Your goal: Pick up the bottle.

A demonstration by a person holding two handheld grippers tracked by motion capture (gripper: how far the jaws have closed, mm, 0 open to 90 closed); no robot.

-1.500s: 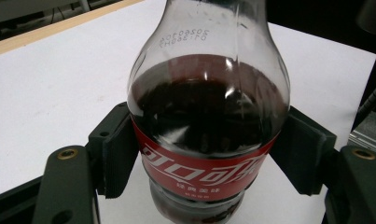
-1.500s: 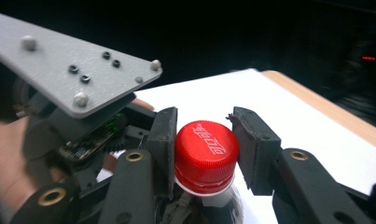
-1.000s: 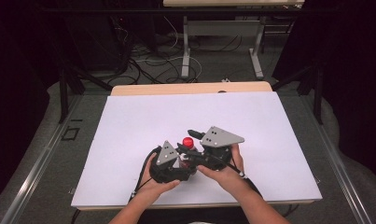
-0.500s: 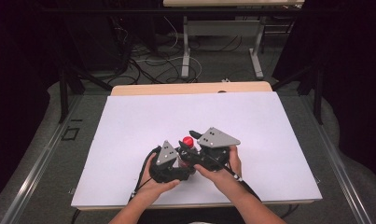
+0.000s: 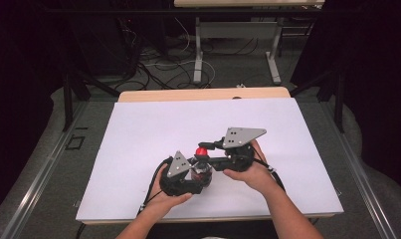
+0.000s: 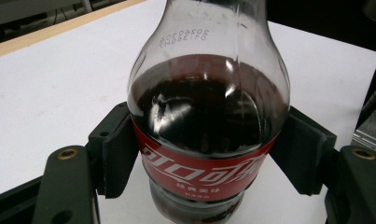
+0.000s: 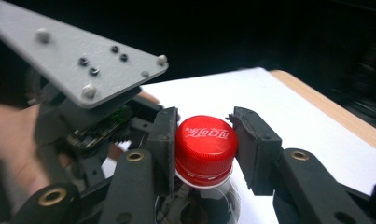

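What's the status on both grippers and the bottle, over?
Left gripper shut on bottle at the label, bottle upright. Right gripper at the red cap: one jaw touching, other showing a slight gap. White table bare around it, nothing in the way.

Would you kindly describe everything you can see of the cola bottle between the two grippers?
The cola bottle is clear plastic, upright on the white table, part full of dark drink, with a red label in white script and a printed date code on its shoulder. Its red cap is on. The left gripper clamps the body at the label; the right gripper brackets the cap, one pad touching, the other slightly off.
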